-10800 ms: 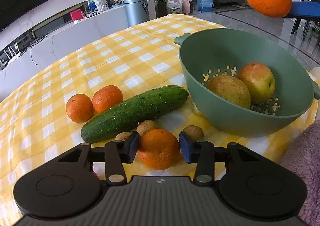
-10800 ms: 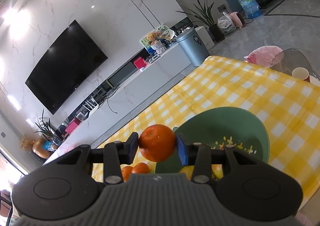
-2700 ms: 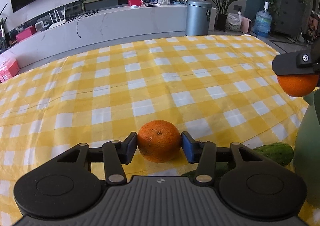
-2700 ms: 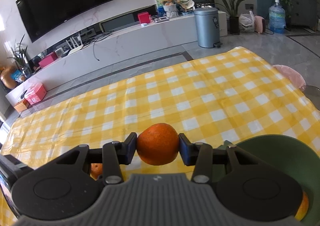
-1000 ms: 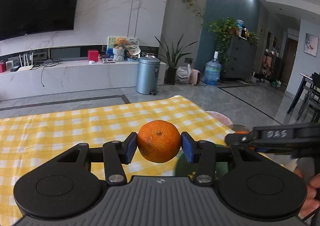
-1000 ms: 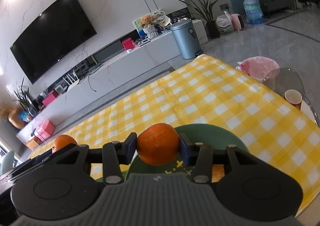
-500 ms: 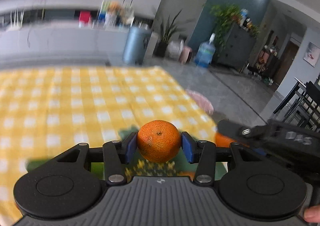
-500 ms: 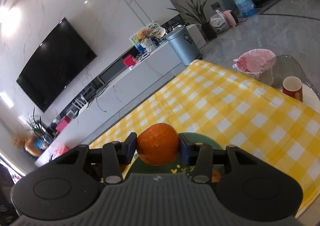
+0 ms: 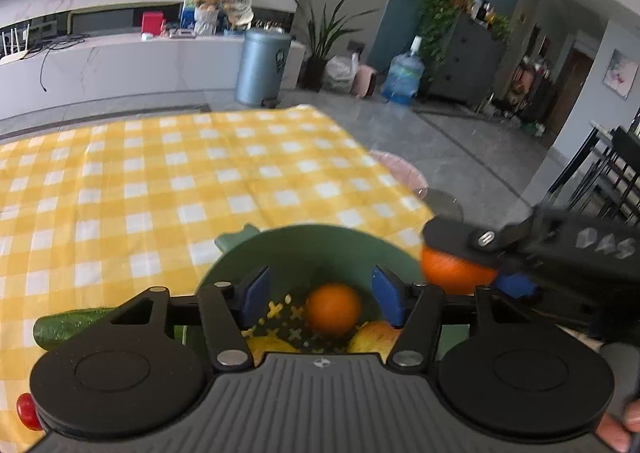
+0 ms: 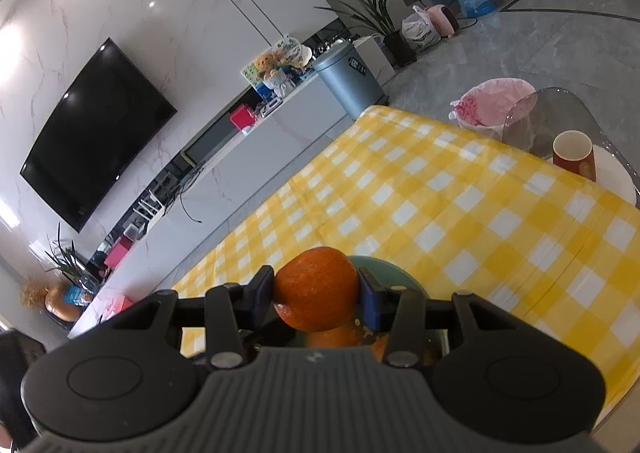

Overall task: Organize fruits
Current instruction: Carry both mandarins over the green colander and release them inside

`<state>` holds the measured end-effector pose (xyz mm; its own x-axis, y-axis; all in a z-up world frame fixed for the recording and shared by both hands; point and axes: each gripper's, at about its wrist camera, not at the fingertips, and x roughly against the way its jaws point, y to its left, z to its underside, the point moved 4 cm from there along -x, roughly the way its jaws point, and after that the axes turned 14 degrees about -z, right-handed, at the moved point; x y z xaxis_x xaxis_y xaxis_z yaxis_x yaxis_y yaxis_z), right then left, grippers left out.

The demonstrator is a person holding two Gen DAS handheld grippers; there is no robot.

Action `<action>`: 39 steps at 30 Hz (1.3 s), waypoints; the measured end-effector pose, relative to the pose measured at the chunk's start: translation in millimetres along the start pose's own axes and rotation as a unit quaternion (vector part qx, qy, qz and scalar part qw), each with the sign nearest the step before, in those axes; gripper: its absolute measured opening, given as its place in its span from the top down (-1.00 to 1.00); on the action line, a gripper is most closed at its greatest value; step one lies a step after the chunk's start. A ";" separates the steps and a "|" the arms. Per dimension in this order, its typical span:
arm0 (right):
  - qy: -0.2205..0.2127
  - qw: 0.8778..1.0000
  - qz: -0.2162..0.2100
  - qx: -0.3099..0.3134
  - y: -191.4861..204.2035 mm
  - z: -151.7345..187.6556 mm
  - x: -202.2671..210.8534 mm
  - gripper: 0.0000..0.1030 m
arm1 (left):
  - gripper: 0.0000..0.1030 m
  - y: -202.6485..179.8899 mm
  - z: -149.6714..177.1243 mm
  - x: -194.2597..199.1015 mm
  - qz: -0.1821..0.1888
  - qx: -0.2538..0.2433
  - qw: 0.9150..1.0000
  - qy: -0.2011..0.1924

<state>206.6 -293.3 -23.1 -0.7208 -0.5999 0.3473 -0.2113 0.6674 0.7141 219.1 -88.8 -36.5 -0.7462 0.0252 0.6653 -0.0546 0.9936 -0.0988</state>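
Two oranges in play! My left gripper [image 9: 320, 289] is opening, pads clear, and its blurred orange [image 9: 334, 308] sits low centre inside the green bowl [image 9: 320, 249], apart from both fingers. My right gripper [image 10: 316, 299] clamps tight on the second orange [image 10: 316, 289], bottom centre of its view, above the bowl's rim over the yellow checked cloth [image 10: 460, 221].

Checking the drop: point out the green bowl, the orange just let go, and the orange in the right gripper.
green bowl [image 9: 320, 245]: left wrist view, back inner wall.
loose orange [image 9: 333, 309]: left wrist view, its middle.
held orange [image 10: 316, 295]: right wrist view, its front face.
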 end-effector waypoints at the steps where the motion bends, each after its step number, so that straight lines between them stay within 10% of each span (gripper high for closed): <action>1: 0.003 1.000 0.001 0.000 0.7 1.1 -0.2 0.19 | -0.37 1.5 -0.9 2.8 -0.001 0.004 1.000 -0.005; 27: 0.054 0.998 0.033 0.003 -0.4 18.1 -44.9 0.14 | -0.47 55.5 0.6 3.6 -0.018 0.076 0.997 -0.001; 33: 0.034 0.999 0.030 0.010 3.4 10.3 -32.1 -0.18 | -0.50 59.5 1.6 3.8 -0.015 0.077 0.997 0.003; 39: 0.077 0.996 0.013 0.032 11.1 11.1 -16.3 0.14 | -0.51 64.1 3.1 3.9 -0.011 0.084 0.996 0.008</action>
<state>208.7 -271.2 -27.6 -0.6177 -0.6389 0.4585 -0.2387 0.7079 0.6648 210.7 -25.4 -42.6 -0.7334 0.0070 0.6798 -0.1822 0.9613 -0.2065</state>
